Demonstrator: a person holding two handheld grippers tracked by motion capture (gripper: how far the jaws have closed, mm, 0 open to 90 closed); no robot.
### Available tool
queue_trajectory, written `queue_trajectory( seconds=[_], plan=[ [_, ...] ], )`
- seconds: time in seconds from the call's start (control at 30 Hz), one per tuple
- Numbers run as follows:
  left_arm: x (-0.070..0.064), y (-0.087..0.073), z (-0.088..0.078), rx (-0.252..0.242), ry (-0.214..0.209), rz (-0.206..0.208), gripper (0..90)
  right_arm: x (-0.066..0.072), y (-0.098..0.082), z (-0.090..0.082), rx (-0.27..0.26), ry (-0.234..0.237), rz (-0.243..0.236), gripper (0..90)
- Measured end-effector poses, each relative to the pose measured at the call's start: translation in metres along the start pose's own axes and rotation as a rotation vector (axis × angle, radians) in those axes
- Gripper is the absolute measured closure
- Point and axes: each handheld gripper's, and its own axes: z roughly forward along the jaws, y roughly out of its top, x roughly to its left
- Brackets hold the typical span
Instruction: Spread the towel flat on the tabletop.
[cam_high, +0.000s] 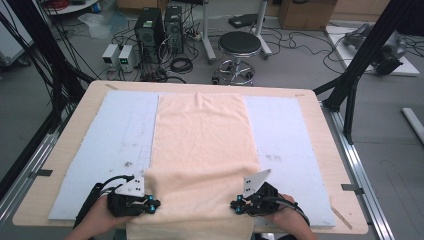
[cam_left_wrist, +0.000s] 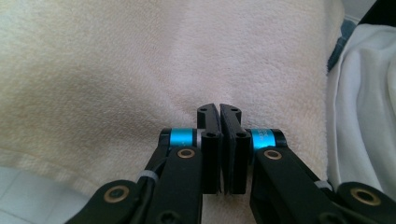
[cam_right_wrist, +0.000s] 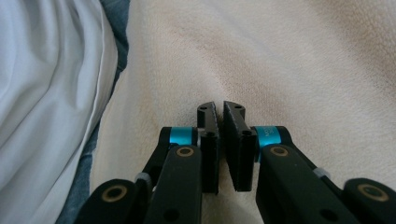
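A cream towel (cam_high: 202, 135) lies lengthwise down the middle of a pale blue mat (cam_high: 117, 135). Its near end is raised into a fold that hangs over the table's front edge. My left gripper (cam_high: 152, 205) sits at the fold's left side and my right gripper (cam_high: 235, 205) at its right side. In the left gripper view the jaws (cam_left_wrist: 219, 108) are pressed together, and the towel (cam_left_wrist: 116, 70) puckers at their tips. In the right gripper view the gripper (cam_right_wrist: 220, 106) is likewise shut, with the towel (cam_right_wrist: 289, 60) creased towards it.
The mat covers a wooden table (cam_high: 70, 135) with rounded corners. Black frame posts (cam_high: 360, 65) stand at both sides. Beyond the far edge are a round stool (cam_high: 239, 45) and computer towers (cam_high: 150, 27). The person's white garment (cam_left_wrist: 364, 102) (cam_right_wrist: 46, 93) is close behind the towel.
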Motion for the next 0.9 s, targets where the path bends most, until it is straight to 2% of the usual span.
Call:
queue_trajectory(
  seconds=[0.03,0.1,0.2,0.33,0.37,0.4,0.43,0.47,0.53,0.6,0.67,0.73,0.77,0.83,0.87,0.9],
  plan=[
    [-0.003,0.000,0.000,-0.003,-0.012,-0.003,87.5,0.001,0.000,-0.002,0.005,0.003,-0.001,86.4],
    [-0.010,-0.001,-0.003,0.006,-0.036,0.016,87.5,0.005,0.001,-0.007,0.006,0.018,-0.017,86.5],
    [-0.019,-0.002,-0.006,-0.008,-0.075,0.009,87.3,0.011,0.002,-0.016,0.003,0.050,-0.032,86.2],
    [-0.025,-0.002,-0.008,-0.020,-0.127,0.001,87.1,0.013,0.002,-0.025,-0.008,0.068,-0.033,81.9],
    [-0.024,-0.002,-0.009,-0.015,-0.123,0.013,86.8,0.012,0.002,-0.027,-0.020,0.067,-0.028,78.9],
    [-0.022,-0.001,-0.010,-0.015,-0.106,0.017,84.7,0.010,0.002,-0.028,-0.029,0.054,-0.020,74.8],
    [-0.019,0.000,-0.011,-0.028,-0.071,0.017,80.5,0.008,0.001,-0.029,-0.036,0.040,-0.009,73.1],
    [-0.016,0.001,-0.012,-0.047,-0.036,0.008,74.9,0.005,0.001,-0.030,-0.039,0.022,-0.004,70.0],
    [-0.005,0.004,-0.013,-0.082,0.019,-0.016,71.1,-0.001,-0.001,-0.031,-0.046,-0.019,0.025,68.2],
    [0.007,0.007,-0.012,-0.104,0.113,-0.042,69.6,-0.009,-0.003,-0.030,-0.062,-0.076,0.044,65.2],
    [0.019,0.010,-0.009,-0.105,0.201,-0.069,64.6,-0.017,-0.005,-0.028,-0.062,-0.118,0.077,63.6],
    [0.031,0.012,-0.005,-0.099,0.259,-0.096,62.6,-0.024,-0.006,-0.023,-0.047,-0.171,0.097,61.9],
    [0.037,0.013,-0.003,-0.090,0.283,-0.110,59.3,-0.027,-0.006,-0.021,-0.034,-0.182,0.109,60.2],
    [0.045,0.015,0.002,-0.078,0.297,-0.134,57.3,-0.032,-0.007,-0.016,-0.022,-0.210,0.115,57.7],
    [0.049,0.015,0.005,-0.061,0.280,-0.142,59.2,-0.035,-0.007,-0.013,-0.012,-0.207,0.129,57.7],
    [0.051,0.015,0.009,-0.035,0.270,-0.149,65.7,-0.037,-0.008,-0.010,0.009,-0.214,0.130,58.3]
  ],
)
